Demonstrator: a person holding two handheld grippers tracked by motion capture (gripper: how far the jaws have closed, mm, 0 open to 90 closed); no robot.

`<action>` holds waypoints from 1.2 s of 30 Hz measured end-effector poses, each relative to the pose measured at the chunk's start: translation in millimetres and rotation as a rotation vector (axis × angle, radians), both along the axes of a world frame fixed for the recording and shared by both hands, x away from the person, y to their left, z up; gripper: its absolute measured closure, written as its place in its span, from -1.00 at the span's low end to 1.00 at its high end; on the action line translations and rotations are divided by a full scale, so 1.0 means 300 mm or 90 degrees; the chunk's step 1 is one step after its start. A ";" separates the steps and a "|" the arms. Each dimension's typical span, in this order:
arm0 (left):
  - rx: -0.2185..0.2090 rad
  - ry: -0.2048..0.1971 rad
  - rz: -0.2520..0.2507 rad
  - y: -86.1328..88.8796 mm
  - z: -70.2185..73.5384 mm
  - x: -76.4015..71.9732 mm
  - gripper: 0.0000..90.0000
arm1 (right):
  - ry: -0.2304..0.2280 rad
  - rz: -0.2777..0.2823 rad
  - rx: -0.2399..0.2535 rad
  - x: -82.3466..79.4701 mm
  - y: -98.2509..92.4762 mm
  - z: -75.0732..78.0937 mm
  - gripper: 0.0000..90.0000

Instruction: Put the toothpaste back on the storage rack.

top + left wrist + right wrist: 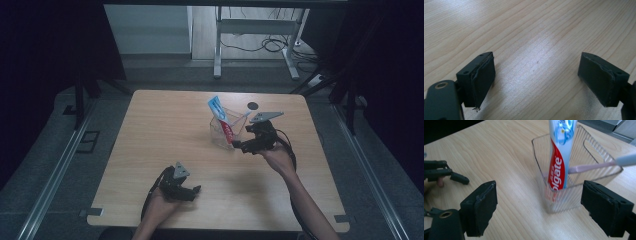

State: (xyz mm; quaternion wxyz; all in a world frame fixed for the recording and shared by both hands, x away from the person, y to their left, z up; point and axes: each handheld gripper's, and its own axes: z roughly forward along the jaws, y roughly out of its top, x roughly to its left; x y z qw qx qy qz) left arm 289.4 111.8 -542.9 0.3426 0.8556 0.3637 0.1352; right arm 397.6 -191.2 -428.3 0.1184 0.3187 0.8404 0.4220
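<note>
The clear plastic container (224,134) is serving as the landmark here, sitting on the wooden table (150,135) a little right of the table's middle.

Well to the left of the container and nearer the person's edge of the table, the left gripper (192,192) is resting low over the wood in the person's left hand (160,205). In the left gripper view its two black jaws are standing wide apart, with bare tabletop lying between the pads (484,80) and nothing gripped.

Inside the container, a toothpaste tube (560,162) in red, white and blue is standing nearly upright, leaning against the wall nearest the right gripper and sticking out well above the rim. A toothbrush (599,165) with a pale pink handle is lying slanted across the container, its grey-blue end poking out over the rim on the side away from the left gripper.

Just to the right of the container, the right gripper (241,147) is hovering close beside it, held in the person's right hand (277,157). In the right gripper view its jaws are spread open, holding nothing, and the container's near corner is showing between them without touching either pad. Beyond the container, toward the far edge, a small dark round mark (253,105) is showing on the table.
</note>
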 end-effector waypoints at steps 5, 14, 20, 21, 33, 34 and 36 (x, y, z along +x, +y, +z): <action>0.000 -0.001 0.000 0.000 0.000 0.000 -0.68 | 0.006 -0.010 0.004 -0.015 -0.035 -0.023 -0.70; 0.001 -0.002 -0.001 0.000 0.000 0.001 -0.68 | 0.006 -0.020 0.015 -0.047 -0.085 -0.059 -0.70; 0.001 -0.002 -0.001 0.000 0.000 0.001 -0.68 | -0.007 -0.023 0.004 -0.075 -0.109 -0.080 -0.70; 0.001 -0.002 -0.001 0.000 0.000 0.001 -0.68 | -0.007 -0.025 0.004 -0.080 -0.113 -0.083 -0.70; -0.003 -0.002 0.001 -0.001 -0.001 0.000 -0.68 | -0.020 -0.029 -0.014 -0.146 -0.144 -0.120 -0.70; -0.002 -0.003 0.000 0.000 -0.001 0.000 -0.68 | -0.019 -0.028 -0.016 -0.152 -0.148 -0.123 -0.70; -0.001 -0.003 0.000 0.000 -0.001 0.001 -0.68 | -0.018 -0.030 -0.017 -0.162 -0.156 -0.133 -0.70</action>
